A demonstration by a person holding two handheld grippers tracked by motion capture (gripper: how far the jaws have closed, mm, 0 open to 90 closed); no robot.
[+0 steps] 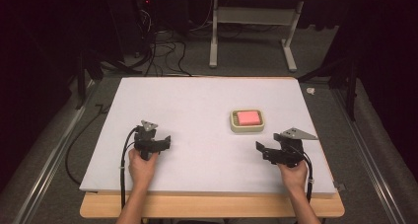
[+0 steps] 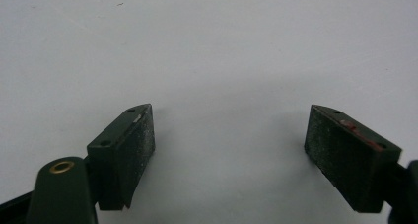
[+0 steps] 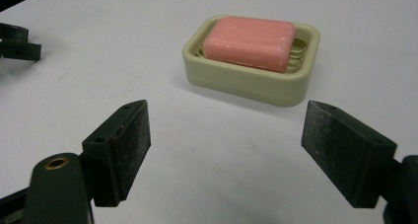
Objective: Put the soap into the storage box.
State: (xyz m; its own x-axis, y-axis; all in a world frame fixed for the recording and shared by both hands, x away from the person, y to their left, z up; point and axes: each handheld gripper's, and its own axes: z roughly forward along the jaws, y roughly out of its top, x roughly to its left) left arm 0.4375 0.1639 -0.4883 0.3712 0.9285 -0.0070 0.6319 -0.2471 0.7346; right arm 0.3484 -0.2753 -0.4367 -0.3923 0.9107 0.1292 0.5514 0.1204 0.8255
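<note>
Pink soap bar [image 3: 250, 43] sits in its beige dish [image 3: 246, 83], right of the table's [image 1: 197, 100] centre; likely slick, firm, light, so pinch its long sides. Right gripper [image 3: 224, 152] nearby, jaws wide; left gripper [image 2: 229, 152] wide too.

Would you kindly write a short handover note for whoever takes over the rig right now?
Left tool: jaws wide open, nothing between them, low over the bare white table top, near its front left.
Right tool: jaws wide open, empty, pointed at the soap dish, short of it.
Things: the pink soap bar lies in the beige soap dish, right of the table's centre, just ahead of the right tool.
Done: nothing gripped yet; the soap sits in its dish, untouched.
Left: probably move the right tool forward to the dish or soap; that one is closer.
</note>
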